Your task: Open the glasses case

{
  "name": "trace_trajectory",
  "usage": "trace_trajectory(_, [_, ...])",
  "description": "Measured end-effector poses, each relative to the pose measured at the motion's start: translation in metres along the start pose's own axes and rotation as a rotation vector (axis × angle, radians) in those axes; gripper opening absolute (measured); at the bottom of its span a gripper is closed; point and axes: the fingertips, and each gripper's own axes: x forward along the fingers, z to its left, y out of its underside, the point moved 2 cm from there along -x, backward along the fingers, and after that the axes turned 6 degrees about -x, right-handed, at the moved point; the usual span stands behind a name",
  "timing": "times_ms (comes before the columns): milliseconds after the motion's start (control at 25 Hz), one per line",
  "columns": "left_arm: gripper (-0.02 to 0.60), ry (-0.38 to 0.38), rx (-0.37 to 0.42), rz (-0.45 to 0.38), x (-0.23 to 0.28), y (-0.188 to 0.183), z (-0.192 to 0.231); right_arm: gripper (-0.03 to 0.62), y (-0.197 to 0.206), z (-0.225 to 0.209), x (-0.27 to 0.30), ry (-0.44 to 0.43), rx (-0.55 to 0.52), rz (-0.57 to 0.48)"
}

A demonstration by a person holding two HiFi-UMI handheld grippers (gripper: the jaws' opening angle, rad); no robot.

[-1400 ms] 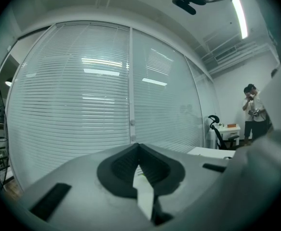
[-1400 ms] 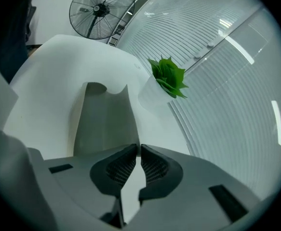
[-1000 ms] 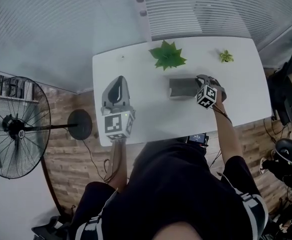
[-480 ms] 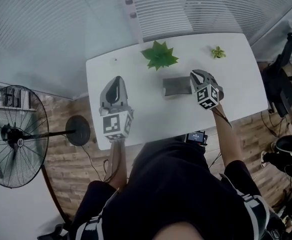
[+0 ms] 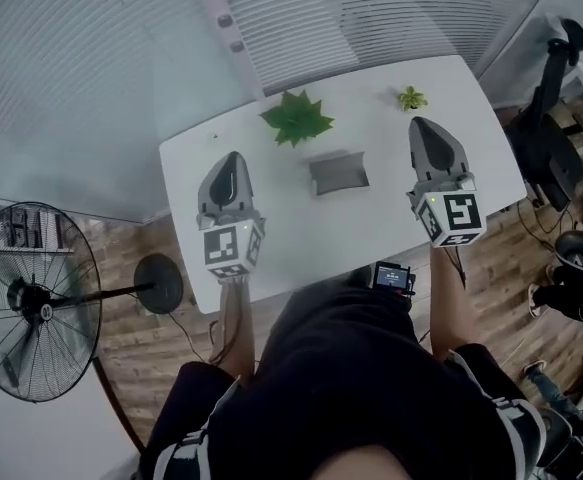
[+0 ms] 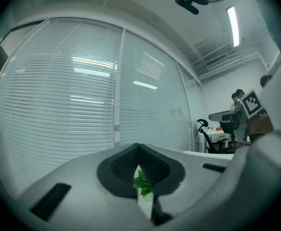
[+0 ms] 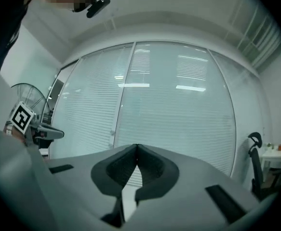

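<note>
The grey glasses case [image 5: 338,173] lies in the middle of the white table [image 5: 291,238]; its lid looks raised along the far side. My right gripper [image 5: 418,121] is held high to the right of the case, well apart from it. Its jaws are closing, the tips meet in the right gripper view [image 7: 137,146], and nothing is between them. My left gripper [image 5: 234,156] hovers over the table's left part, shut and empty. In the left gripper view [image 6: 139,147] only a strip of green leaf shows below its touching tips.
A green leafy plant [image 5: 296,118] stands just behind the case and a small plant [image 5: 408,97] at the back right. A small device [image 5: 392,277] hangs at the table's near edge. A floor fan [image 5: 31,303] stands left, office chairs [image 5: 551,68] right, and slatted blinds behind.
My right gripper left the case's right end, rose up and to the right, and rolled upright. The left gripper shifted only a little. The case stays on the table.
</note>
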Motion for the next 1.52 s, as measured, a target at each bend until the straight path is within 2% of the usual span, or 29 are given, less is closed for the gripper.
trace_trajectory(200, [0.000, 0.033, 0.012, -0.016, 0.013, -0.009, -0.007, 0.015, 0.006, -0.026, -0.027, 0.118, 0.085, 0.016])
trace_trajectory(280, [0.000, 0.043, 0.029, -0.028, 0.018, -0.018, -0.009, 0.015, 0.007, -0.030, -0.031, 0.135, 0.093, 0.018])
trace_trajectory(440, [0.000, 0.060, 0.051, -0.049, 0.021, -0.031, -0.016, 0.015, 0.005, -0.034, -0.034, 0.137, 0.090, 0.020])
trace_trajectory(720, [0.000, 0.075, 0.055, -0.037, 0.013, -0.031, -0.032, 0.015, 0.003, -0.032, -0.050, 0.132, 0.078, 0.026])
trace_trajectory(880, [0.000, 0.081, 0.084, -0.038, 0.004, -0.038, -0.034, 0.014, 0.003, -0.029, -0.050, 0.123, 0.073, 0.022])
trace_trajectory(1160, [0.000, 0.051, 0.061, -0.053, -0.002, -0.040, -0.025, 0.014, 0.008, -0.025, -0.052, 0.119, 0.073, 0.026])
trace_trajectory(1520, [0.000, 0.060, 0.045, -0.048, -0.007, -0.039, -0.036, 0.014, 0.003, -0.021, -0.053, 0.090, 0.064, 0.014])
